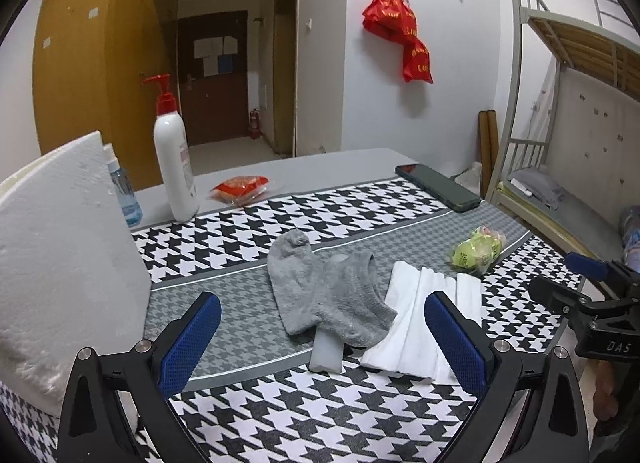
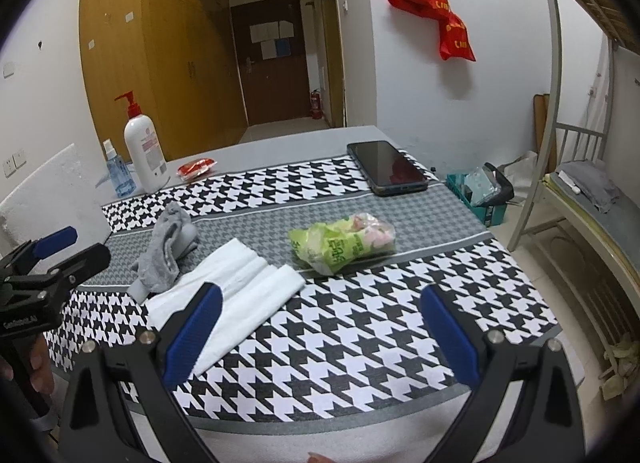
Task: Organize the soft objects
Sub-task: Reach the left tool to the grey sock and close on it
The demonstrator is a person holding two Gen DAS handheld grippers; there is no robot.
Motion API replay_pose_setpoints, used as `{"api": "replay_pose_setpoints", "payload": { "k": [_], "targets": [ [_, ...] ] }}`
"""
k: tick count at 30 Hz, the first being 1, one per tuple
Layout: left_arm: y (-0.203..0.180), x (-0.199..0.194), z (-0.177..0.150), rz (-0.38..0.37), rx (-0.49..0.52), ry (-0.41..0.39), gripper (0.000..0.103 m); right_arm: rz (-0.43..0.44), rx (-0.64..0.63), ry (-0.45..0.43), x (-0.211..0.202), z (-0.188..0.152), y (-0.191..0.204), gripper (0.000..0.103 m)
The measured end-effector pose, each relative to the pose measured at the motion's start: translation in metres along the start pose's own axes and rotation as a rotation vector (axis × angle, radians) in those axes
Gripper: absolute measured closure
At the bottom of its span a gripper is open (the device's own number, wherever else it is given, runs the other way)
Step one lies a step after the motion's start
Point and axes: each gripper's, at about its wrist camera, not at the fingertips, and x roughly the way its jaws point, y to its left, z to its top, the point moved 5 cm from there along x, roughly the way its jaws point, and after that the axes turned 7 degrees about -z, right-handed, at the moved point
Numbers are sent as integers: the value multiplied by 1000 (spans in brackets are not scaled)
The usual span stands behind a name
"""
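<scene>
Sock [image 1: 320,295] lies draped over a white block [image 1: 326,355], touching the cloth [image 1: 424,327]; both grippers [image 1: 322,327] [image 2: 320,327] gape wide, empty. Pinch the sock's bunched middle, lift straight.

Fuzzy knit grey sock [image 1: 328,291] — matt woven houndstooth cloth [image 1: 320,403] — glossy glass-faced phone [image 2: 388,169].
</scene>
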Motion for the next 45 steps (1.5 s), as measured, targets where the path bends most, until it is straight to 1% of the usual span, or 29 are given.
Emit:
{"api": "replay_pose_setpoints", "payload": {
  "k": [5, 10, 13, 16, 18, 20, 22, 24, 26, 28, 30, 32, 33, 35, 36, 37, 38, 39, 41, 43, 45],
  "targets": [
    [3, 16, 4, -12, -21, 52, 1, -3, 2, 9, 6, 3, 2, 2],
    [4, 27, 10, -2, -1, 67, 1, 4, 10, 20, 12, 6, 4, 2],
    [-1, 36, 13, -29, 21, 86, 1, 13, 10, 23, 15, 7, 7, 2],
    [-1, 45, 12, -56, 9, 102, 1, 16, 6, 26, 17, 6, 10, 2],
    [3, 49, 13, -73, -15, 111, 7, 18, 5, 35, 19, 5, 10, 2],
    [8, 56, 12, -93, -49, 136, 15, 18, 1, 41, 20, 5, 11, 2],
    [11, 60, 10, -100, -60, 159, 23, 17, -4, 45, 22, 5, 13, 2],
    [14, 66, 6, -93, -65, 196, 28, 17, -9, 48, 23, 6, 14, 2],
    [15, 71, 2, -105, -71, 220, 38, 14, -16, 50, 24, 7, 16, 2],
    [12, 72, 1, -121, -66, 222, 40, 12, -22, 52, 24, 8, 17, 2],
    [11, 72, 0, -132, -56, 218, 47, 10, -26, 56, 26, 8, 20, 2],
    [11, 71, 0, -158, -67, 220, 57, 15, -27, 61, 28, 8, 22, 2],
    [12, 70, 0, -160, -73, 213, 61, 17, -28, 64, 29, 8, 24, 2],
    [14, 67, 1, -163, -74, 199, 71, 23, -32, 67, 30, 6, 27, 2],
    [14, 67, 1, -170, -73, 200, 74, 24, -33, 70, 31, 6, 29, 2],
    [14, 66, 0, -176, -73, 204, 80, 25, -34, 75, 32, 5, 30, 2],
    [15, 66, -1, -183, -75, 208, 84, 27, -35, 77, 33, 4, 32, 2],
    [16, 66, -1, -188, -82, 208, 85, 29, -36, 78, 33, 4, 33, 2],
    [17, 64, -1, -202, -95, 198, 91, 36, -39, 75, 32, 4, 36, 2],
    [19, 61, 1, -210, -108, 183, 91, 41, -40, 74, 31, 4, 38, 2],
    [23, 55, 5, -208, -120, 150, 91, 45, -44, 73, 30, 4, 40, 2]
  ]
}}
